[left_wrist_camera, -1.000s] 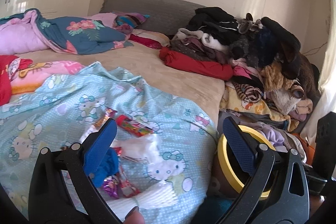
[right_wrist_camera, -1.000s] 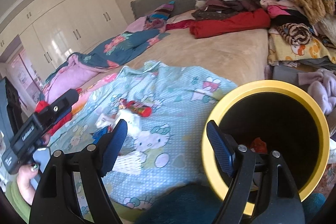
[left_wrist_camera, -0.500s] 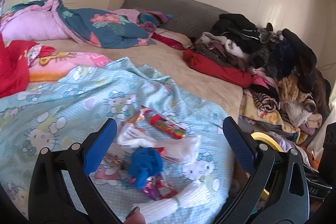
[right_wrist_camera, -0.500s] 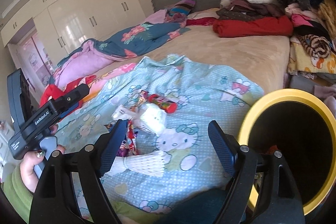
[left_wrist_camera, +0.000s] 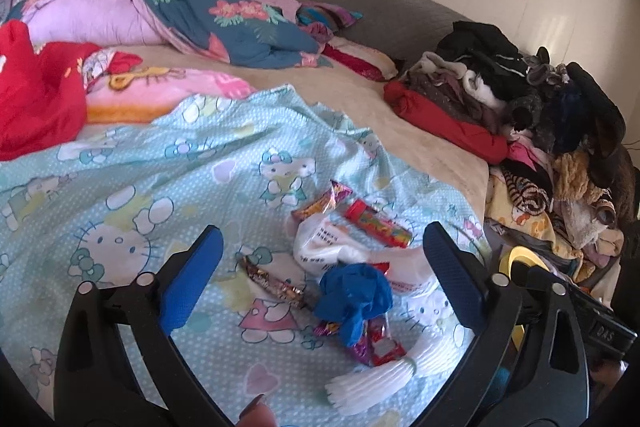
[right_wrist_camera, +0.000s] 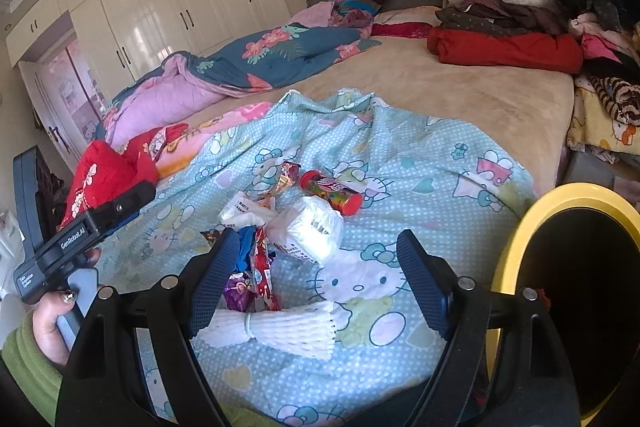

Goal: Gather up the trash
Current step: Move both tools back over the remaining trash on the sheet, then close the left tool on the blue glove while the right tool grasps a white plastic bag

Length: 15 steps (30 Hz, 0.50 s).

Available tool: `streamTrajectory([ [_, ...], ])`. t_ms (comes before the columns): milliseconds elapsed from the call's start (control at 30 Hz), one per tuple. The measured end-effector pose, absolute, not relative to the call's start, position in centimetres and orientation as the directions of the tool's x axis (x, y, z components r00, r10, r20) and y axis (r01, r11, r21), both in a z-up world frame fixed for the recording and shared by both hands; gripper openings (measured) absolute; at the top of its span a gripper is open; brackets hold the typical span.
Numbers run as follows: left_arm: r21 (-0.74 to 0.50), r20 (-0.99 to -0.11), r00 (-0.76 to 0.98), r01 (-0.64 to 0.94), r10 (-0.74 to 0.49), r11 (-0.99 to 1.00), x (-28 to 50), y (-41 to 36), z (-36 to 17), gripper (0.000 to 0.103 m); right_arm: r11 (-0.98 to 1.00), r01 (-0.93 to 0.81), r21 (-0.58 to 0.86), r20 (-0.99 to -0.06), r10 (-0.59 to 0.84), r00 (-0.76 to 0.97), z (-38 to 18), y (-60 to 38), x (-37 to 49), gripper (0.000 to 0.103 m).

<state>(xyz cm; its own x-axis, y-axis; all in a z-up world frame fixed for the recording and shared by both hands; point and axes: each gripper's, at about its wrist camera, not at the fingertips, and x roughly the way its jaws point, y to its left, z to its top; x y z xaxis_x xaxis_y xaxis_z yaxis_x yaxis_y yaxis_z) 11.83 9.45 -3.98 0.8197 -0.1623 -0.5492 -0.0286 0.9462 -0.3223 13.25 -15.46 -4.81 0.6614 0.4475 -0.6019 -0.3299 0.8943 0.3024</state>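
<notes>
A pile of trash lies on the light blue cartoon-cat sheet [left_wrist_camera: 132, 187]. It holds a crumpled blue piece [left_wrist_camera: 352, 295], a red candy tube [left_wrist_camera: 378, 223], a white plastic bag [left_wrist_camera: 324, 243], a white foam net [left_wrist_camera: 384, 375] and shiny wrappers [left_wrist_camera: 372, 343]. My left gripper [left_wrist_camera: 322, 251] hovers just short of the pile. Its jaws are closing and nothing is pressed between the pads. My right gripper [right_wrist_camera: 318, 259] stands open above the foam net [right_wrist_camera: 280, 327] and the bag [right_wrist_camera: 312, 227], touching neither. The yellow-rimmed bin [right_wrist_camera: 516, 227] stands at the bed's edge on the right.
A heap of clothes [left_wrist_camera: 520, 99] covers the bed's right side. Pink and blue quilts [left_wrist_camera: 180, 15] and red cloth [left_wrist_camera: 28, 95] lie at the left. White wardrobes [right_wrist_camera: 160, 11] line the far wall. A hand in a green sleeve [right_wrist_camera: 48, 323] holds the left gripper's handle.
Both grippers have swung left from the bin over the sheet towards the trash pile. The bin has slid to the right edge of both views.
</notes>
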Motion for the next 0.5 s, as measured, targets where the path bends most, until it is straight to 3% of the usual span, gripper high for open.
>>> streamTrajectory([
  [267, -0.38, -0.613, 0.746, 0.011, -0.26, 0.925, 12.8, 9.4, -6.6, 0.051, 0.898, -0.334, 0.287, -0.627, 0.44, 0.642, -5.8, -14.3, 14.9, 0.078],
  [367, -0.396, -0.627, 0.722, 0.029, -0.293, 0.918, 13.0, 8.9, -7.4, 0.041, 0.898, -0.337, 0.283, -0.637, 0.438, 0.634, -6.2, -13.9, 15.7, 0.078],
  [500, -0.4, -0.641, 0.697, 0.053, -0.321, 0.915, 13.3, 8.1, -8.2, 0.036, 0.893, -0.341, 0.294, -0.644, 0.449, 0.619, -6.7, -13.5, 16.7, 0.078],
])
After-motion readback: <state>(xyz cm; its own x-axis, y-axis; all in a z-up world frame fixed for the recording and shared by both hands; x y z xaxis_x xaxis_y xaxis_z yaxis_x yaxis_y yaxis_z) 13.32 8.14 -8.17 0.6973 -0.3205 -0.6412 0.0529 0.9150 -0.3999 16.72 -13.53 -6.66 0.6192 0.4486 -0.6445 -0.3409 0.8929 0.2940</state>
